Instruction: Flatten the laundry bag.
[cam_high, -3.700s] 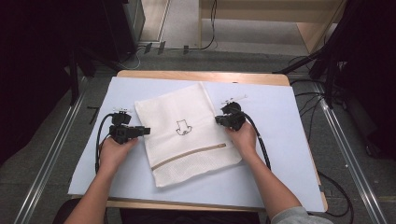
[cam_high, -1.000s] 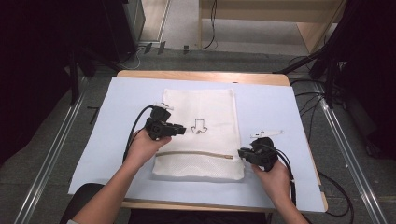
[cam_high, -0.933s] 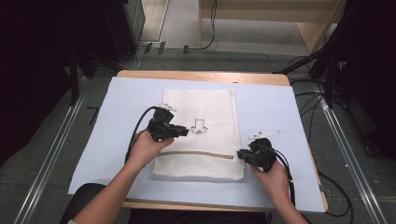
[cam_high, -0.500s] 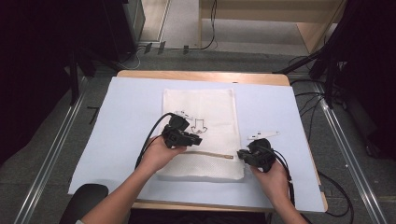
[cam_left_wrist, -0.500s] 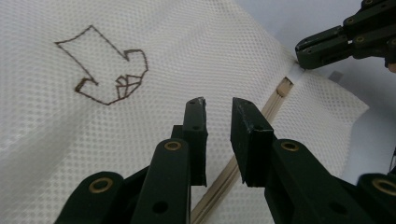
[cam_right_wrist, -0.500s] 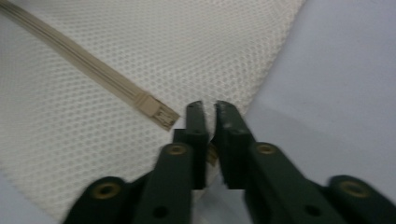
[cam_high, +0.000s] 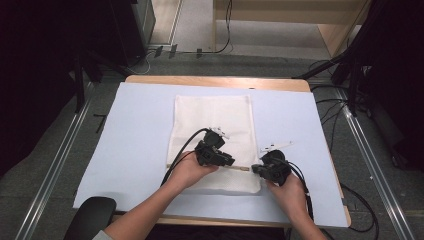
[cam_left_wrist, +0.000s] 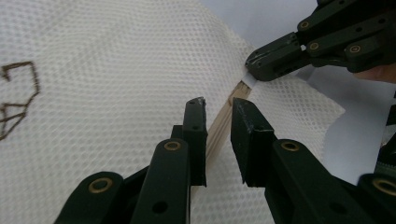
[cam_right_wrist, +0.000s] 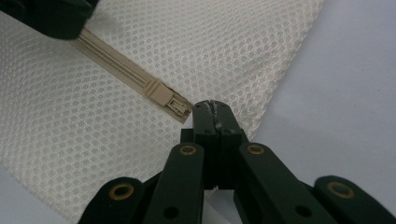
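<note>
Right gripper (cam_right_wrist: 215, 108) pinches shut at the mesh bag's (cam_right_wrist: 93, 140) zipper pull (cam_right_wrist: 177, 106); left gripper (cam_left_wrist: 219, 116), part-open, straddles the zipper (cam_left_wrist: 224, 126) untouched.

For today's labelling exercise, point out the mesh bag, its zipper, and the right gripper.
mesh bag (cam_high: 212, 117), high view, upper cloth panel
zipper (cam_right_wrist: 116, 63), right gripper view, beige teeth
right gripper (cam_right_wrist: 215, 108), right gripper view, shut tips

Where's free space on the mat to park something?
Free: the blue mat left of the mesh bag, and the strip right of it toward the mat's far right corner. Crowded: near the zipper, where left gripper and right gripper meet.
</note>
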